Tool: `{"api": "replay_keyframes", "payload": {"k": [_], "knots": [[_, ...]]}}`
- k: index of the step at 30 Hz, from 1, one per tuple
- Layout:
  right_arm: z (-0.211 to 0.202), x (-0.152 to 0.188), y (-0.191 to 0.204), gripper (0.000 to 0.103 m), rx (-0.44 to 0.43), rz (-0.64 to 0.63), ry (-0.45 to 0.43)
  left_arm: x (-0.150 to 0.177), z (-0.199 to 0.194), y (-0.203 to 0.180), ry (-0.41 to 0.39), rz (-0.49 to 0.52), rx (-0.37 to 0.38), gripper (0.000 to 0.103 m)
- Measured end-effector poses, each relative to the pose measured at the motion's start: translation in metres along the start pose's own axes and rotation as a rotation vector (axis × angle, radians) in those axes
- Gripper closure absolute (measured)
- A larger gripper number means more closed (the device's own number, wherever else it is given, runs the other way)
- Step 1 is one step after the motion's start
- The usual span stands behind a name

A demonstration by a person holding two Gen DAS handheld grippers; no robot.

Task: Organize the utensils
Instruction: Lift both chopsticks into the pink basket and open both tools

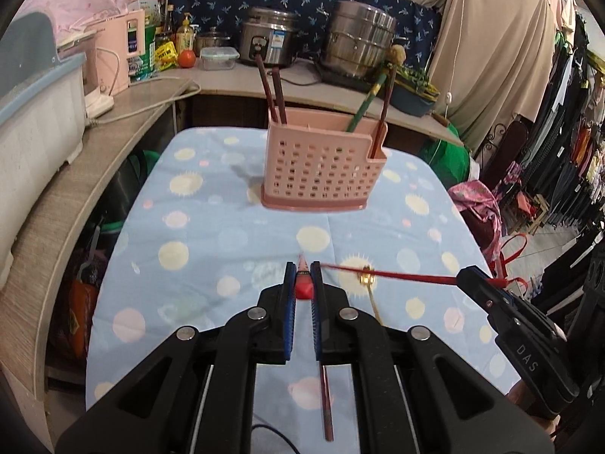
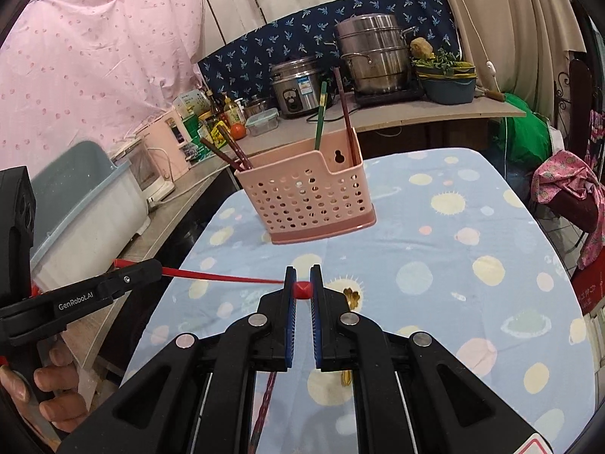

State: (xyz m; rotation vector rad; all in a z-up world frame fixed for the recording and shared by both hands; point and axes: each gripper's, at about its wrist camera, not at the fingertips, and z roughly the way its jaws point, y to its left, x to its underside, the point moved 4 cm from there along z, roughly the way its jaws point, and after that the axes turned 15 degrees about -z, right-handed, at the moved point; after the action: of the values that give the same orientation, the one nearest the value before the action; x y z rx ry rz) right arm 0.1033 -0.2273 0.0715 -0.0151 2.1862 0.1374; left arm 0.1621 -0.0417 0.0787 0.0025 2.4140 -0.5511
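Both grippers hold red chopsticks above the tabletop [image 1: 227,174], which is covered with a light blue dotted cloth.

Left gripper [image 1: 303,283]: in the left wrist view, its jaws are clamped on the squared end of a red chopstick [image 1: 303,288], at the lower centre of the frame. A dark reddish chopstick [image 1: 326,403] lies on the cloth beneath the gripper, near the bottom centre.

Right gripper [image 2: 302,288]: in the right wrist view, its jaws are clamped on the end of a second red chopstick [image 2: 223,277]. This chopstick runs leftward across the frame toward the left gripper, which appears at the left edge of that view with the person's hand [image 2: 41,389] below it. Whether the shaft touches the left gripper cannot be told.

A gold spoon [image 1: 368,283] lies on the cloth just right of the left gripper in the left wrist view.

The pink perforated utensil basket [image 1: 321,170] stands upright on the tabletop at the centre of both frames, well apart from the grippers. It contains two dark chopsticks [image 1: 270,90] at its left end, and a green-handled utensil [image 1: 365,108] and a further dark stick [image 1: 382,125] at its right end.
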Motion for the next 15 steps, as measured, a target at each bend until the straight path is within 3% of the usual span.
{"api": "replay_keyframes", "payload": {"k": [15], "knots": [[-0.002, -0.075, -0.027, 0.096, 0.040, 0.011, -0.145, -0.081, -0.003, -0.024, -0.117, -0.003, 0.007, 0.096]]}}
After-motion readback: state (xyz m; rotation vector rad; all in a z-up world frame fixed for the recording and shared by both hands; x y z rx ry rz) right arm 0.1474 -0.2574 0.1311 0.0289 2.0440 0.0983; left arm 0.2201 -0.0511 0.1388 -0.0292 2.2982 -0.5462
